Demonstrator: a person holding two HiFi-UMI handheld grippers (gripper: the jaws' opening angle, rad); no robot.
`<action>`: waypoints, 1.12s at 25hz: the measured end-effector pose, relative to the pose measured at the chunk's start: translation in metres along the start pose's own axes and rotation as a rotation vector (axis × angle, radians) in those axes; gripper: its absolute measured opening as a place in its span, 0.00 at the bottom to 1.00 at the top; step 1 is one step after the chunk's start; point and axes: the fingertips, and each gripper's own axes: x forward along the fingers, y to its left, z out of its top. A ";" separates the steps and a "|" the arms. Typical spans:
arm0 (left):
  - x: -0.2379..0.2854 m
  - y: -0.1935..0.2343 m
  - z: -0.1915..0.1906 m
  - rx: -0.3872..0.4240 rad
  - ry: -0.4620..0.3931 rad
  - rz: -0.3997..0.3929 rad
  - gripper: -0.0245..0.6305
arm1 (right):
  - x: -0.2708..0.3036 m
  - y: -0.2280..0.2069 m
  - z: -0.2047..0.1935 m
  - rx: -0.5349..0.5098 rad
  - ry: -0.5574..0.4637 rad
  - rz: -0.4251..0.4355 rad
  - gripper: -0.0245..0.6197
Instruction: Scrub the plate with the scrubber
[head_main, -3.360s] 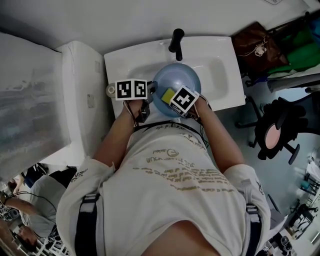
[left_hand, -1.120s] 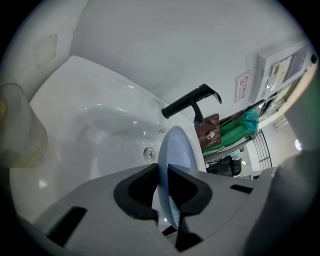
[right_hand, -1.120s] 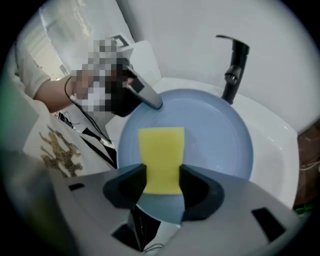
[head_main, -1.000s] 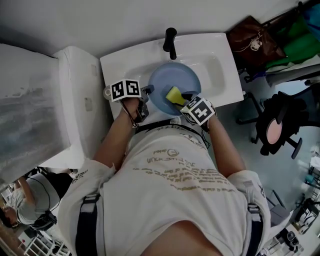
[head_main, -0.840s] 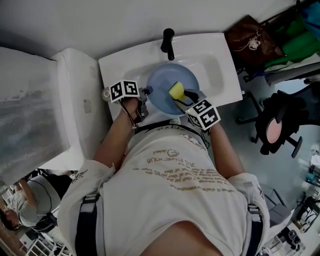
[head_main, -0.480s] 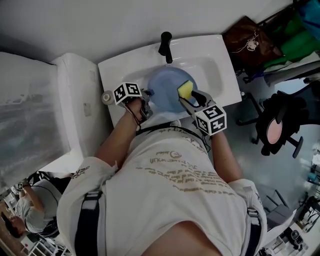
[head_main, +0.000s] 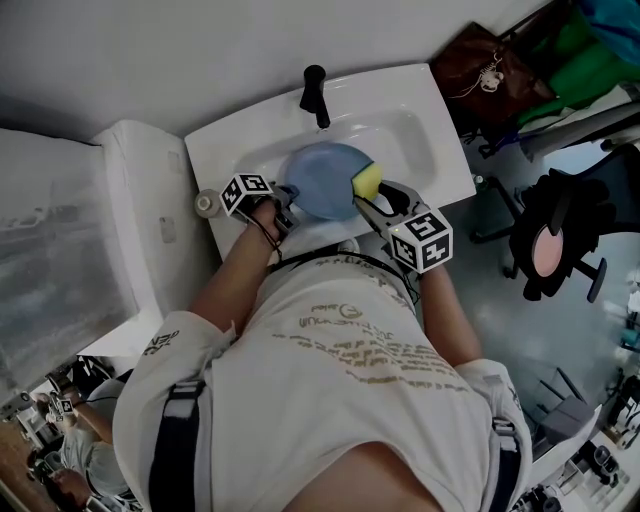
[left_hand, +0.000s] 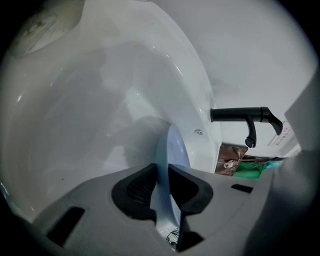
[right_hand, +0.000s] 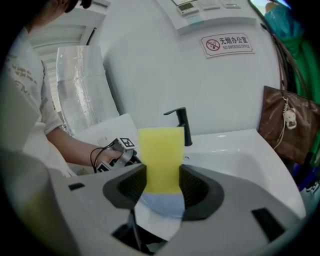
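Left gripper (left_hand: 162, 175) jaws, just eased wider, pinch the plate (left_hand: 176, 150) rim between them; right gripper (right_hand: 161, 176) jaws clamp the scrubber (right_hand: 160, 150) (seen only in the head and right gripper views).

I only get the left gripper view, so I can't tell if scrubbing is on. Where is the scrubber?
Observer: The yellow scrubber is clamped in the right tongs.
Operator: Is it on the plate?
Observer: In the head view it sits at the plate's right rim; whether it touches, I can't tell.
Operator: Where does my side hold the plate?
Observer: The left tongs grip its left rim, opposite the scrubber, over the sink.
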 end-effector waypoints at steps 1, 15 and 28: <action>0.001 0.002 0.002 -0.012 -0.006 0.001 0.15 | -0.001 0.000 0.002 0.003 -0.009 0.000 0.36; 0.004 -0.004 0.005 0.422 0.002 0.151 0.46 | 0.007 0.003 0.025 -0.031 -0.057 -0.023 0.36; -0.078 -0.086 0.047 1.031 -0.427 0.299 0.07 | 0.001 -0.016 0.077 -0.035 -0.255 -0.152 0.34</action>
